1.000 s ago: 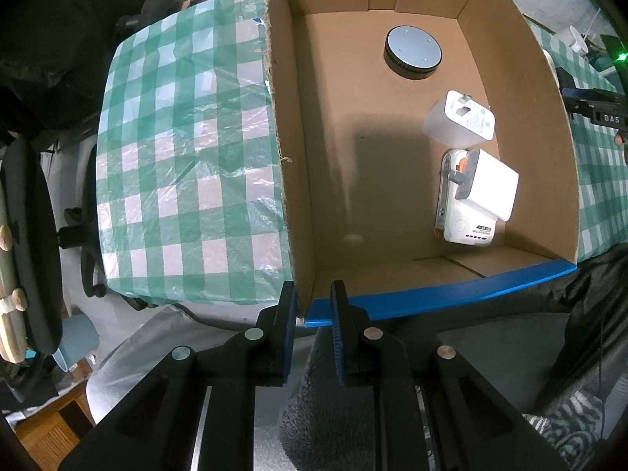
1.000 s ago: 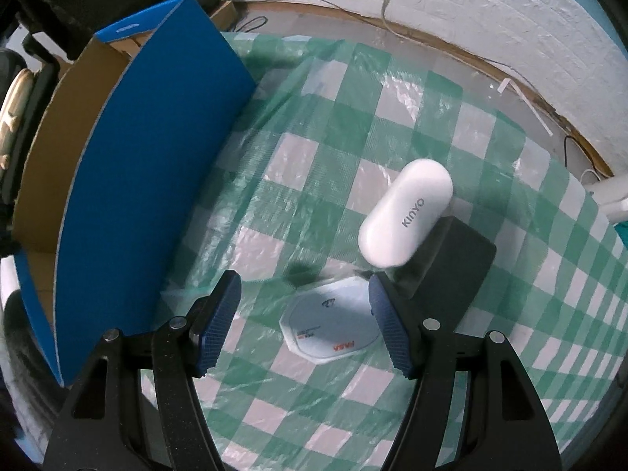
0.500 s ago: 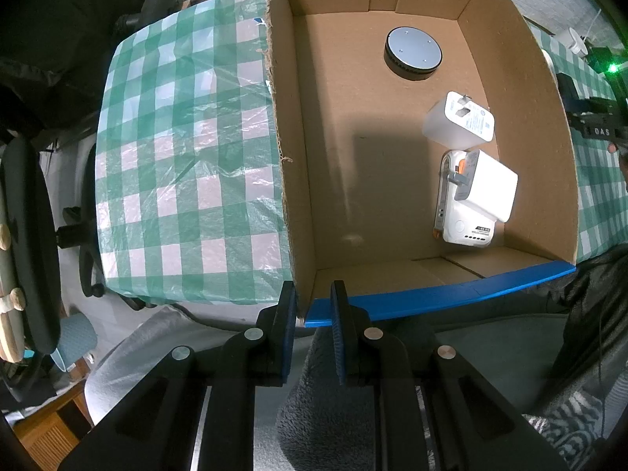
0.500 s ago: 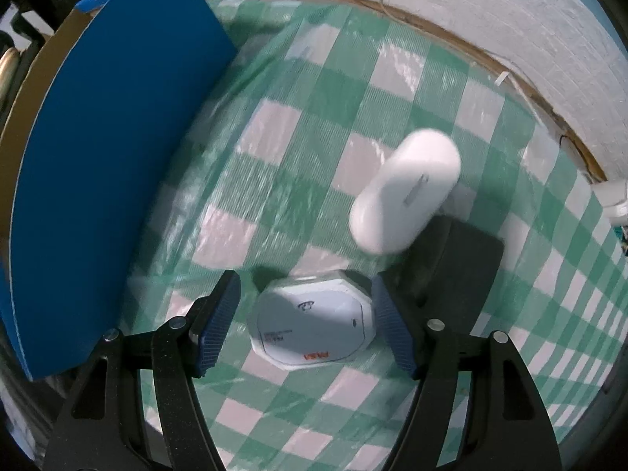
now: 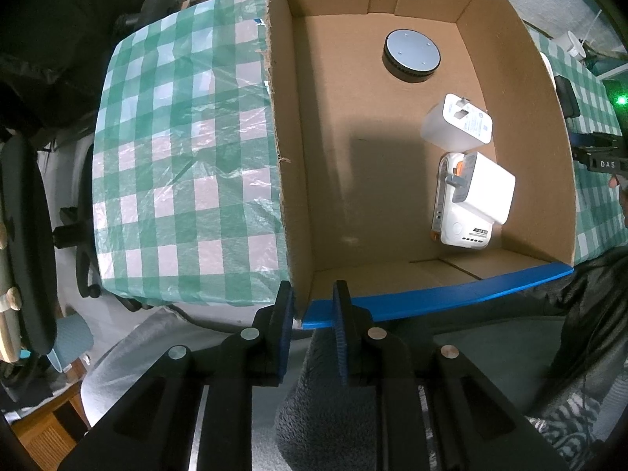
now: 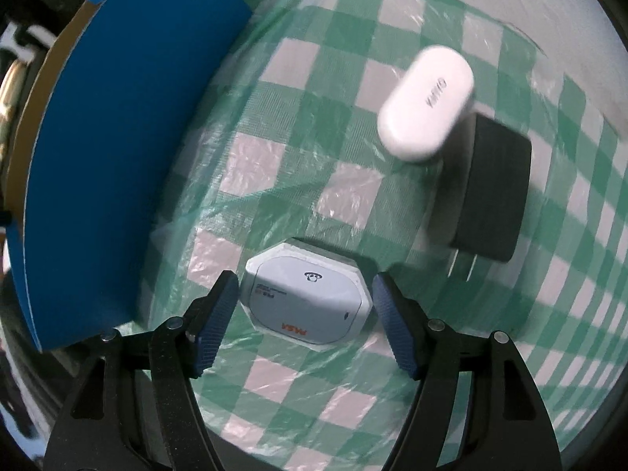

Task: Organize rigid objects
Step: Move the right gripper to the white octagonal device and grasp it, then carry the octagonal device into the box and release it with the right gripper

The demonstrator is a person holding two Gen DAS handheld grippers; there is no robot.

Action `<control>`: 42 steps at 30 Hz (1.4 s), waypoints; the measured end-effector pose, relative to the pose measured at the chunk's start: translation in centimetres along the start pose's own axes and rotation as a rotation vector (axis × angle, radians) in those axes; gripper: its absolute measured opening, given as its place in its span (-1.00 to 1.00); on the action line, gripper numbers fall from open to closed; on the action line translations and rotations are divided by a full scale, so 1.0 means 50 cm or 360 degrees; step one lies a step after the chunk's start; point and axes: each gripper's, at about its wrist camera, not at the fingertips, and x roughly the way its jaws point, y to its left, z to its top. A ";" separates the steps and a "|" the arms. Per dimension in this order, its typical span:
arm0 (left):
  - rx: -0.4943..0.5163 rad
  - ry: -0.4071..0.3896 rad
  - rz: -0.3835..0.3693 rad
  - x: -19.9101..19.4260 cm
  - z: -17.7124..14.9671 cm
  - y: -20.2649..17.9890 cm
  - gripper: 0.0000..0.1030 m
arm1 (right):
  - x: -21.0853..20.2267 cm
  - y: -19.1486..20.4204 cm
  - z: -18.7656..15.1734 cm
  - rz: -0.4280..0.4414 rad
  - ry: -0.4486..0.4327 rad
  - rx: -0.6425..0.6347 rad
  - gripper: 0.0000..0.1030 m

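My left gripper (image 5: 312,325) is shut on the near corner of the open cardboard box (image 5: 298,180) with blue outer walls. Inside lie a black round speaker (image 5: 411,56), a white plug adapter (image 5: 457,126) and a white charger (image 5: 486,188) resting on a white and orange power bank (image 5: 457,231). My right gripper (image 6: 304,322) is open and low over the table, its pads on either side of a white octagonal device (image 6: 308,304) without touching it. A white oval case (image 6: 428,104) and a black plug adapter (image 6: 490,200) lie beyond.
The green checked tablecloth (image 6: 314,137) covers the table. The box's blue wall (image 6: 117,149) stands close to the left of my right gripper. Dark chairs (image 5: 27,227) stand off the table's left edge.
My right gripper has moved down and forward, so the white octagonal device now sits between its open pads. My left gripper has stayed on the box corner.
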 end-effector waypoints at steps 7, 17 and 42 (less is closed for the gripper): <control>0.0004 0.0001 -0.0006 0.001 -0.001 -0.002 -0.63 | 0.021 -0.005 0.000 -0.0041 0.0040 0.0186 0.46; 0.0003 0.0004 -0.0008 0.003 -0.002 -0.006 -0.61 | 0.024 0.007 0.002 -0.0122 0.0041 0.0279 0.41; 0.0011 0.0009 -0.0015 0.005 0.004 -0.005 -0.60 | -0.103 0.051 0.033 -0.0119 0.0014 0.0112 0.40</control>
